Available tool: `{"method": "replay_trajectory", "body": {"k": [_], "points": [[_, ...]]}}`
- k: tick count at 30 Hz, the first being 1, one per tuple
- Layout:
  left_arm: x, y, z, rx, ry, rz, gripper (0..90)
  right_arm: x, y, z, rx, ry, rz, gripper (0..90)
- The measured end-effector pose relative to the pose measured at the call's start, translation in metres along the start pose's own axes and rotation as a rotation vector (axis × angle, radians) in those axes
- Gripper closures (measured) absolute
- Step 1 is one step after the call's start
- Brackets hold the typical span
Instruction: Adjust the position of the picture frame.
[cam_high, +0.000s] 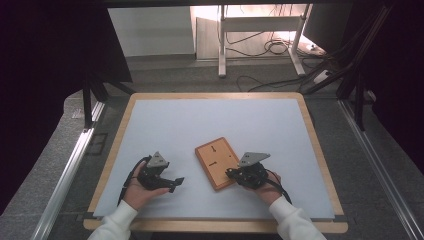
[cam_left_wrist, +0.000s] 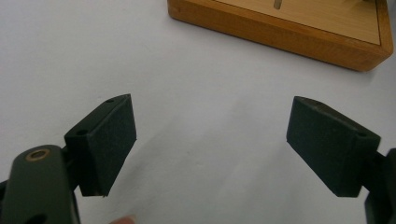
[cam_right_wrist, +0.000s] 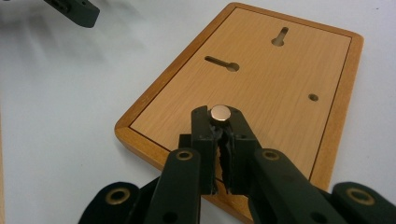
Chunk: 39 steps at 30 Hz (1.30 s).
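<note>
A wooden board (cam_high: 216, 162) with a darker rim lies flat on the white table top (cam_high: 210, 120), showing two keyhole slots and a small round hole (cam_right_wrist: 313, 97). My right gripper (cam_right_wrist: 220, 117) hovers over the board's near edge, shut on a small peg with a shiny round end (cam_right_wrist: 220, 112) held at the jaw tips. In the high view the right gripper (cam_high: 231, 173) sits at the board's right near corner. My left gripper (cam_left_wrist: 210, 123) stands open on the table left of the board (cam_left_wrist: 289, 32), nothing between its pads. From above, the left gripper (cam_high: 175, 182) points right toward the board.
The table has a light wooden border (cam_high: 320, 165). Beyond its far edge are a white stand's legs (cam_high: 221, 50) and cables on the floor (cam_high: 270, 47). Metal rails (cam_high: 65, 175) run along both sides. One jaw of the left gripper (cam_right_wrist: 77, 10) shows at the top left of the right gripper view.
</note>
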<state>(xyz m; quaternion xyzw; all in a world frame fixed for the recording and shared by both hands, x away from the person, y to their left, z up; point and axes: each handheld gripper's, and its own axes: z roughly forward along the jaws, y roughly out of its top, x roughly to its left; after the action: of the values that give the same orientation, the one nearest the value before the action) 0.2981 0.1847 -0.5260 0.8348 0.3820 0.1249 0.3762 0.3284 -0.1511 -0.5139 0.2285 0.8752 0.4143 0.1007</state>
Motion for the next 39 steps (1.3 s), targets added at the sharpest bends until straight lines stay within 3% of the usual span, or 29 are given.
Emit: {"method": "replay_trajectory", "body": {"k": [4,9,11,17,24,28,30,31,32,33,34,37,38,39], "points": [[0.000,0.000,0.000,-0.001,-0.001,-0.001,15.6,0.002,0.000,0.000,-0.001,-0.001,0.001,84.8],[0.000,0.000,-0.002,-0.006,0.000,-0.004,15.7,0.018,0.003,0.006,0.002,0.036,-0.032,84.8],[0.000,0.000,-0.002,-0.011,0.005,-0.010,15.7,0.031,0.008,0.014,0.001,0.056,-0.050,84.7],[0.001,0.000,-0.003,-0.017,0.006,-0.013,15.8,0.048,0.023,0.036,-0.009,0.079,-0.067,84.6],[0.002,-0.003,-0.006,-0.016,0.001,-0.006,15.7,0.056,0.037,0.057,-0.017,0.084,-0.067,84.3],[0.005,-0.007,-0.011,-0.034,0.019,-0.008,17.3,0.057,0.038,0.060,-0.024,0.091,-0.054,83.4],[0.007,-0.007,-0.012,-0.047,0.039,-0.021,20.2,0.056,0.037,0.055,-0.040,0.091,-0.025,71.7],[0.007,-0.007,-0.012,-0.047,0.039,-0.021,22.4,0.056,0.037,0.055,-0.040,0.091,-0.025,71.7],[0.009,-0.006,-0.012,-0.052,0.052,-0.027,22.4,0.054,0.036,0.049,-0.051,0.102,-0.007,62.7],[0.011,-0.004,-0.011,-0.059,0.064,-0.034,29.2,0.050,0.032,0.030,-0.083,0.079,0.014,51.3],[0.017,0.000,-0.009,-0.060,0.079,-0.047,34.5,0.047,0.029,0.020,-0.104,0.052,0.029,47.4],[0.024,0.006,-0.006,-0.056,0.092,-0.065,58.0,0.029,0.019,-0.011,-0.139,-0.015,0.080,41.3],[0.028,0.009,-0.004,-0.055,0.099,-0.068,58.0,0.029,0.019,-0.011,-0.139,-0.015,0.080,41.3],[0.032,0.013,-0.001,-0.050,0.096,-0.073,65.5,0.023,0.015,-0.020,-0.145,-0.042,0.093,39.9]]}}
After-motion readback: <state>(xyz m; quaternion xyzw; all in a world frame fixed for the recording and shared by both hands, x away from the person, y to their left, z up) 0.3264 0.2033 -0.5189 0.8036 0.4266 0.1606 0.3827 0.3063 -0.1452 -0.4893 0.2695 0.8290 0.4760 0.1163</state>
